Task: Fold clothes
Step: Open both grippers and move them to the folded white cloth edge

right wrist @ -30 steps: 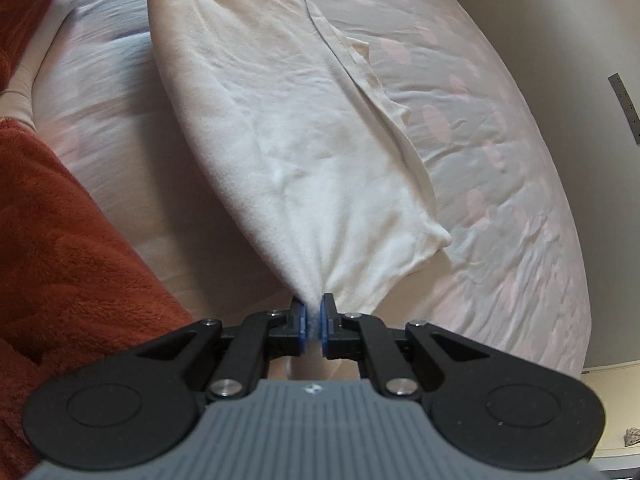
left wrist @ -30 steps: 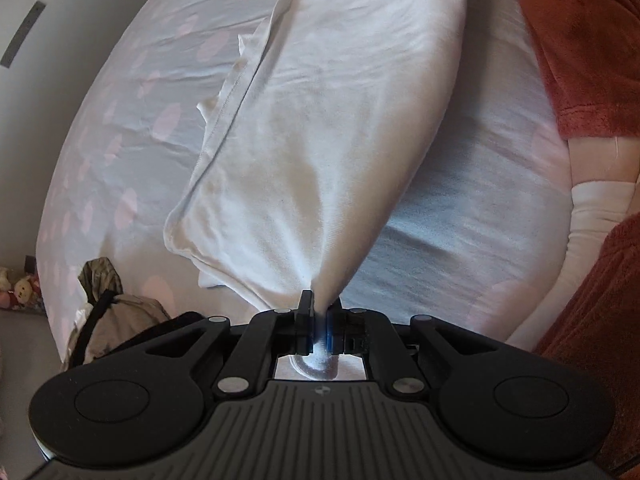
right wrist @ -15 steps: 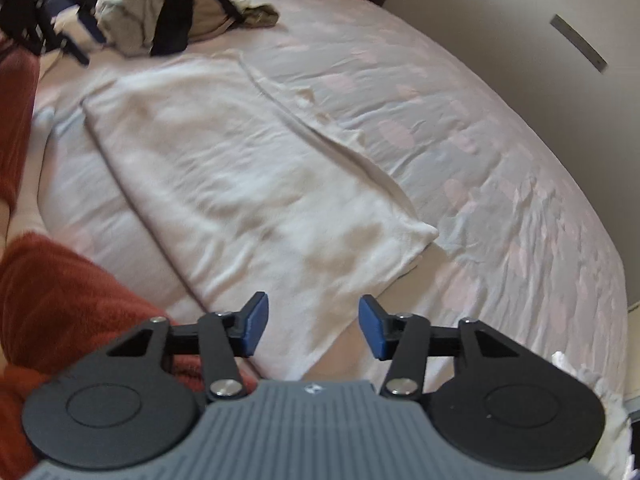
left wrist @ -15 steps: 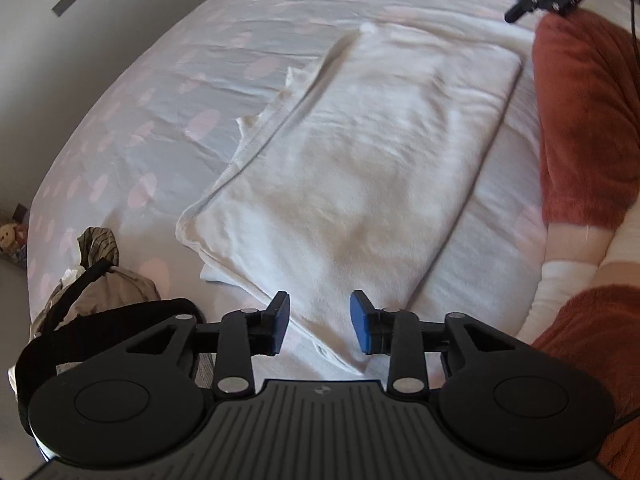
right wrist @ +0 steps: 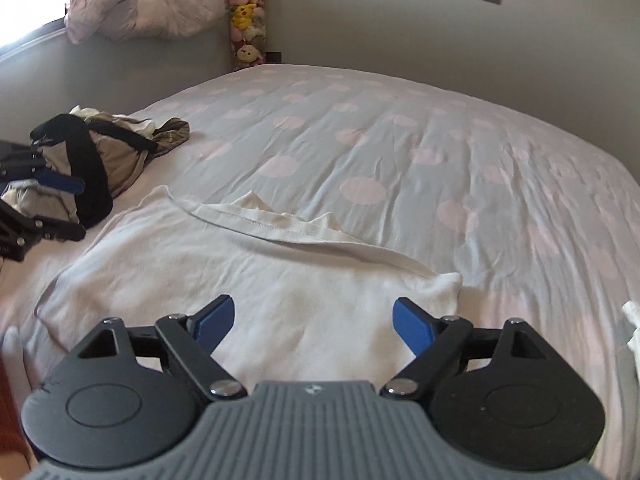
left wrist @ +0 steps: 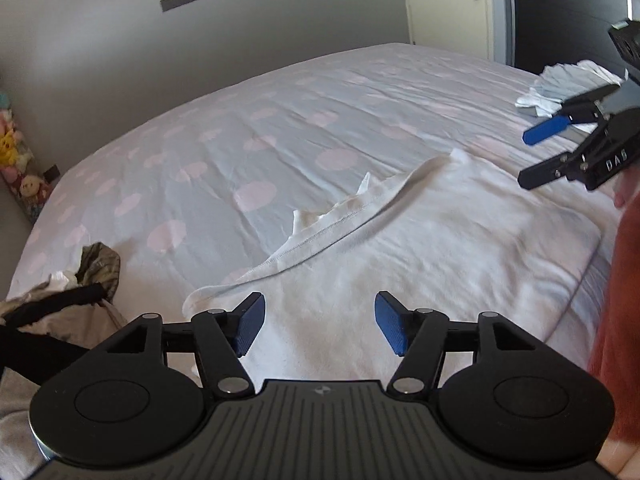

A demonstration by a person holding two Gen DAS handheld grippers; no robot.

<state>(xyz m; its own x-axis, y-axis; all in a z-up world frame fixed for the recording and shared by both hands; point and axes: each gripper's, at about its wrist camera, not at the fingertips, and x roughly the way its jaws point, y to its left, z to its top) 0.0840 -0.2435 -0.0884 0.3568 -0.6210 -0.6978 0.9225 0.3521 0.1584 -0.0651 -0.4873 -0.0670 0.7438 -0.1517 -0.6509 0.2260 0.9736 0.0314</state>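
Note:
A white garment lies folded flat on the dotted bedspread, its hemmed edge ridged along the far side. In the right wrist view the same white garment spreads below the blue pads. My left gripper hovers over its near edge with jaws opening and nothing between them. My right gripper is likewise above the cloth, jaws opening and empty. The right gripper also shows at the right edge of the left wrist view, and the left gripper at the left edge of the right wrist view.
A heap of unfolded clothes with a black strap lies at the bed's left side. Some white cloth sits at the far right of the bed. Plush toys stand in the wall corner. A rust-red sleeve is at the right.
Both grippers let go of the white garment and opened. The garment dropped flat onto the bed. Both hands pulled back, rose slightly and rolled level.

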